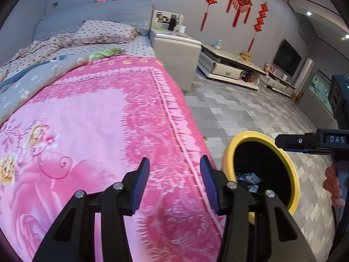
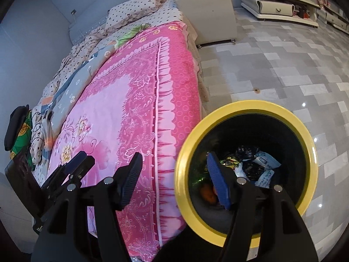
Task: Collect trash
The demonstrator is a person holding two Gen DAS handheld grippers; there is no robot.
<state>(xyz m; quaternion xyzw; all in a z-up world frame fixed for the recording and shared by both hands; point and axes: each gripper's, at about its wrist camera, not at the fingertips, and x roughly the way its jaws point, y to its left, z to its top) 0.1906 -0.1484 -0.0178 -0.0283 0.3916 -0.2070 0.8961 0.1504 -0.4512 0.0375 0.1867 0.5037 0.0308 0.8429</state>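
— So where does the trash sit now?

— Down in the bin (image 2: 246, 168), on the floor just right of the bed (image 2: 139, 91): wrappers (image 2: 265, 170) piled at its bottom.

— And the tongs?

— Both pairs empty. The right tongs (image 2: 174, 176) stand apart, one pad over the blanket, the other over the bin's mouth. The left tongs (image 1: 174, 185) gape over the pink blanket (image 1: 91, 131), nothing between them.

— Which hand is nearer the bin?

— The right; the bin lies right of the left tongs. I see no loose trash on the blanket, so the next piece likely lies farther up the bed or off to the left.
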